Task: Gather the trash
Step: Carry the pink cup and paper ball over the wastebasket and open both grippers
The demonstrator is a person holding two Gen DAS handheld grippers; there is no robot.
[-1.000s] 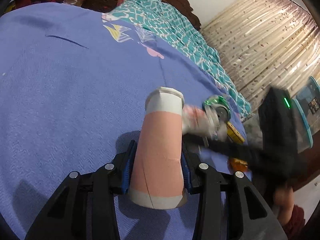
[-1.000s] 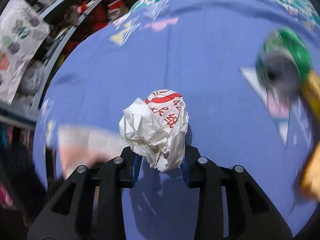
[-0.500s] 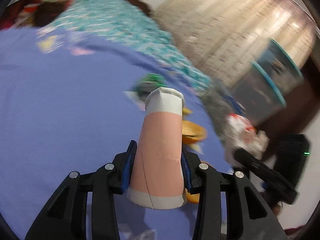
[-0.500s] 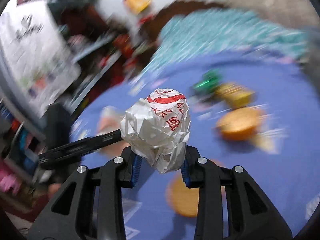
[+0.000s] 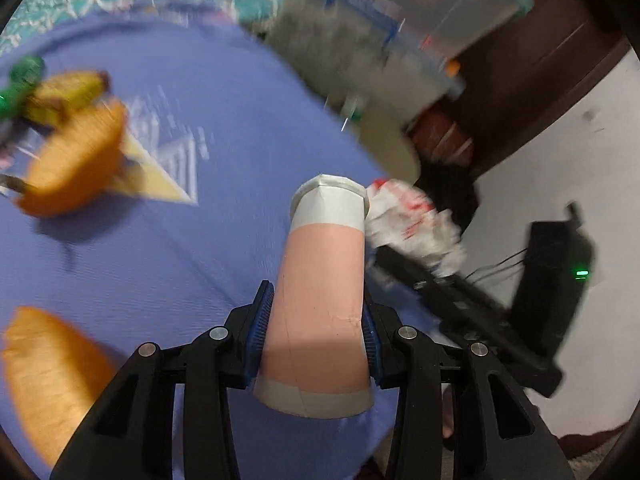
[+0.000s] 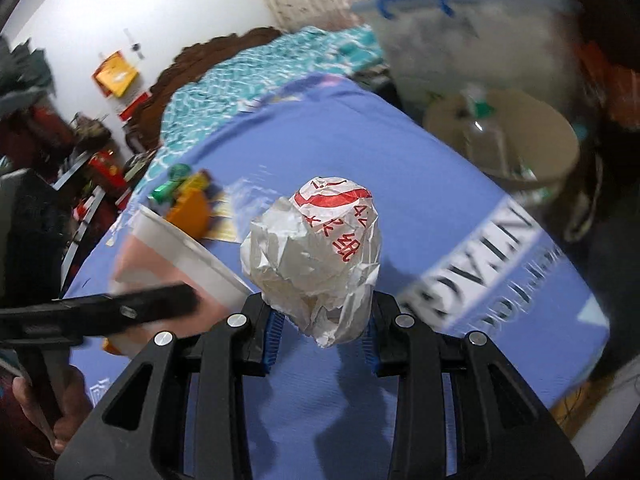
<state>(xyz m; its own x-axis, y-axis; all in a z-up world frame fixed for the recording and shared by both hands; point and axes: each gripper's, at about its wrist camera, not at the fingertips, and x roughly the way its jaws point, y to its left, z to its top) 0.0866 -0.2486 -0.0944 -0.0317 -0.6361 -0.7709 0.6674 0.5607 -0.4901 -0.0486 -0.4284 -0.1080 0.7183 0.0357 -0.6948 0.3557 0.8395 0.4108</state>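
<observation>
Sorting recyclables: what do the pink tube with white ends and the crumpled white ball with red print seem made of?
Pink tube with white ends: probably matte cardboard; a straight seam runs along its rigid wall. Crumpled white ball with red print: thin paper or wrapper, sharply creased, slightly glossy.

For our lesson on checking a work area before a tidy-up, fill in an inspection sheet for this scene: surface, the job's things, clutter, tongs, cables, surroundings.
Surface: bed under a purple printed sheet.
Job's things: pink paper cup; crumpled white wrapper with red print; beige bin beside the bed, a plastic bottle inside.
Clutter: orange snack pieces, a yellow packet and a green can lie on the sheet.
Tongs: left tongs shut on the cup; right tongs shut on the wrapper.
Cables: thin dark wires by the white wall.
Surroundings: clear storage boxes, teal bedding, crowded shelves.
</observation>
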